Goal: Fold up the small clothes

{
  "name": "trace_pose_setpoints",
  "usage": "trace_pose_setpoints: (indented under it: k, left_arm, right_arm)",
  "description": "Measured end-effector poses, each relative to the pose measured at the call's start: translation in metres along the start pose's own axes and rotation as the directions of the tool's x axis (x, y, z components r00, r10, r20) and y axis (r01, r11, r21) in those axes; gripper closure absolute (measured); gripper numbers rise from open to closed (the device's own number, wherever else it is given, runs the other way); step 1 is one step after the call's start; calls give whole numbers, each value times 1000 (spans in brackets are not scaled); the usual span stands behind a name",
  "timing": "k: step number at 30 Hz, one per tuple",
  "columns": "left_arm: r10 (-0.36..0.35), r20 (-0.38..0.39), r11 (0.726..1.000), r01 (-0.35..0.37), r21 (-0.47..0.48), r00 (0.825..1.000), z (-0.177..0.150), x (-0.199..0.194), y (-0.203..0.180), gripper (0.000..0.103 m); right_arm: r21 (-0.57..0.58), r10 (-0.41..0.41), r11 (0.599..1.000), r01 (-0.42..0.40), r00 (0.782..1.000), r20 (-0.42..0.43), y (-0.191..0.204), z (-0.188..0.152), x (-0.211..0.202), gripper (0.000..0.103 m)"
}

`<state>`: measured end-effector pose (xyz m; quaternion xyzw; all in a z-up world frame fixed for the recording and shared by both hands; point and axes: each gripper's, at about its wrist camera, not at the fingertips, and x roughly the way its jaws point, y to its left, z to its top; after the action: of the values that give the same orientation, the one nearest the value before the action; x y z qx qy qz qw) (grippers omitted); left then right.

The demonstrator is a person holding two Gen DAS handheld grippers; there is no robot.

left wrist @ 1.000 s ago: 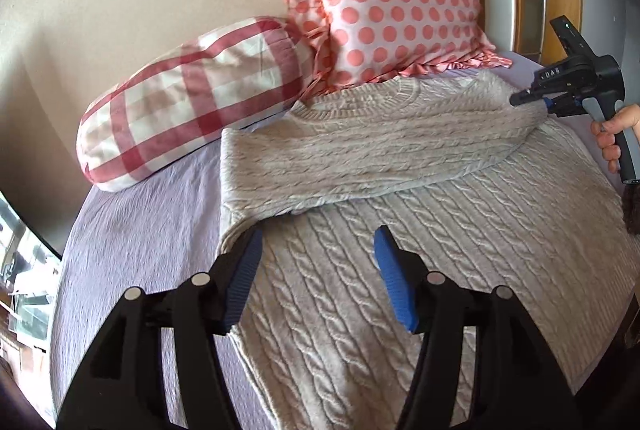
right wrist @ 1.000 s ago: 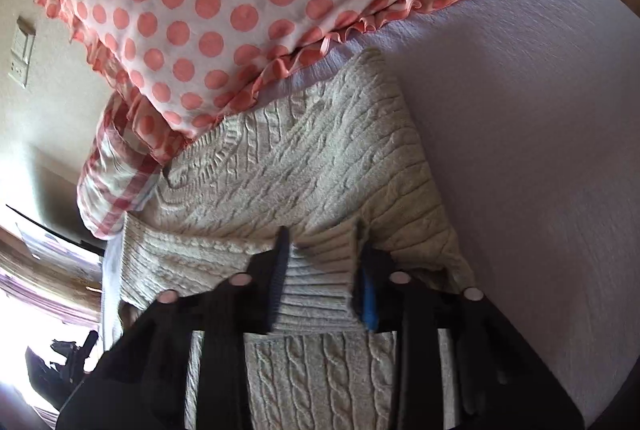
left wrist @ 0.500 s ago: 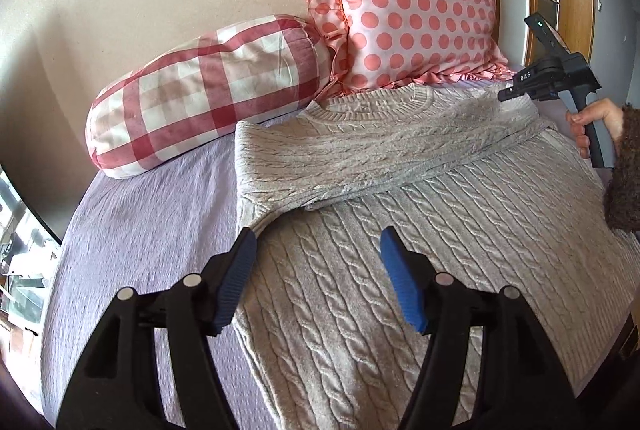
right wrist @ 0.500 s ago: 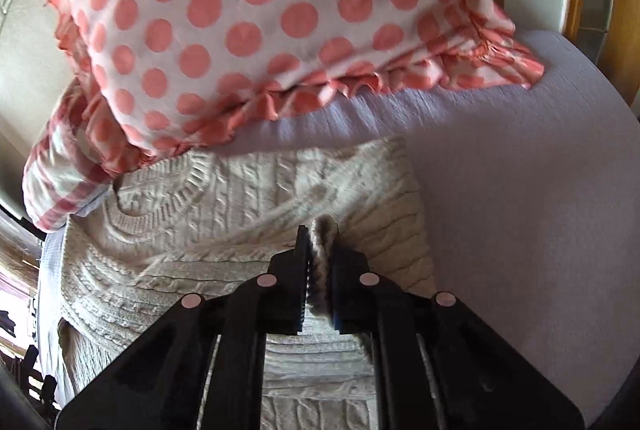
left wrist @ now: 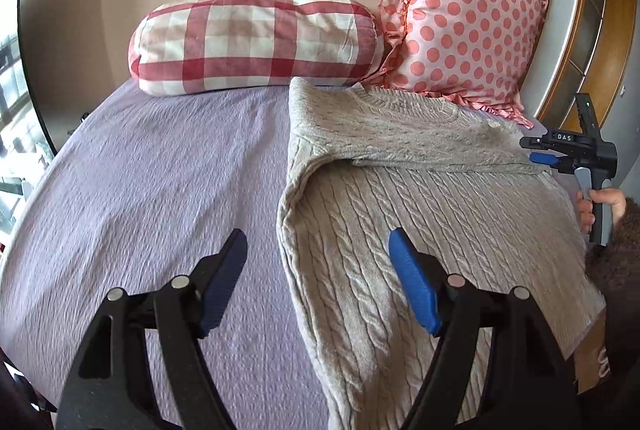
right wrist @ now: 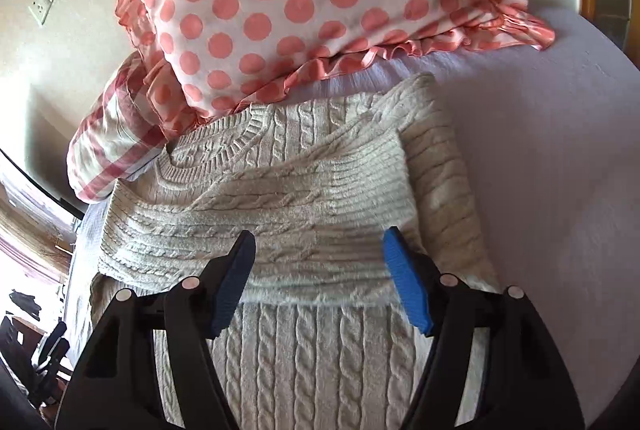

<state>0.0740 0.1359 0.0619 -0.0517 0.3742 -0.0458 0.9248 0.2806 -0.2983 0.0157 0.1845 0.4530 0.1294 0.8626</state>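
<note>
A grey cable-knit sweater (left wrist: 432, 214) lies flat on the lilac bedspread (left wrist: 152, 190), collar toward the pillows. Both sleeves are folded across its chest; the ribbed cuff of the top sleeve (right wrist: 360, 186) lies flat. My left gripper (left wrist: 318, 270) is open and empty, hovering over the sweater's left side edge. My right gripper (right wrist: 318, 268) is open and empty, just above the folded sleeve; it also shows in the left wrist view (left wrist: 552, 154) at the sweater's right edge.
A red-and-white checked bolster (left wrist: 256, 42) and a pink polka-dot pillow (left wrist: 460, 26) lean on the beige wall at the head of the bed. A wooden frame (left wrist: 576, 22) stands at the right. Bare bedspread extends to the left of the sweater.
My right gripper opened and let go of the sleeve cuff, which now lies flat across the chest. My left gripper shifted left, from over the sweater body to its left edge.
</note>
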Motion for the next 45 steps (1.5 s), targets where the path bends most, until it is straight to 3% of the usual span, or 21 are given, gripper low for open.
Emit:
trace_pose_setpoints:
  k: [2,7,11,16,19,21,22,23,24,28,33,36,39,40,43,45]
  left_arm:
    - [-34,-7,999,34,-16,999,-10,-7,7,27]
    - [-136,-71,989,131,-73,988,-37,-8,18,27]
    - [-216,-126,973,203,-108,968,-58,-6,14,31]
    - [-258,-136,961,240,-134,957,-78,-16,5,41]
    - [-268,-144,959,250,-132,953,-89,-24,-6,53]
    - [-255,-152,964,238,-123,955,-94,-28,-12,69]
    - [-265,-159,960,245,-134,951,-96,-27,-13,76]
    - [-284,-164,953,260,-153,945,-97,-26,-12,91]
    - [-291,-159,950,265,-165,943,-96,-25,-11,93]
    - [-333,-107,932,310,-188,937,-73,-27,-4,95]
    - [-308,23,933,307,-189,951,1,-26,12,95]
    - [-253,69,944,262,-203,965,58,-1,22,95]
    - [-196,71,948,208,-240,978,110,39,31,95]
    - [-177,65,949,187,-253,982,127,57,33,95]
    - [-113,39,956,119,-268,993,166,111,30,96]
    - [-60,2,964,58,-259,998,185,153,25,95]
  right_arm:
    - [-9,63,998,-63,997,43,-2,-16,-30,34]
    - [-17,3,1000,-2,996,87,-28,-76,-89,35]
    - [49,8,999,-11,999,48,-59,-119,-110,44]
    - [103,108,989,-111,994,28,-74,-169,-119,59]
    - [114,218,969,-218,976,9,-72,-194,-122,74]
    - [109,269,958,-266,963,-10,-69,-208,-123,91]
    - [101,283,955,-280,959,-16,-67,-213,-124,94]
    - [91,296,951,-294,955,-7,-65,-218,-125,94]
    - [90,314,945,-315,949,18,-64,-218,-128,94]
    - [74,421,894,-442,885,198,-61,-189,-156,95]
    - [6,489,850,-526,794,363,-46,-117,-172,95]
    - [15,491,839,-543,770,408,-40,-66,-153,95]
    - [76,464,838,-541,779,422,-44,-15,-118,95]
    - [108,440,844,-525,793,422,-46,3,-102,95]
    - [170,324,892,-418,856,403,-51,47,-56,95]
    - [212,192,935,-283,910,368,-54,70,-21,95]
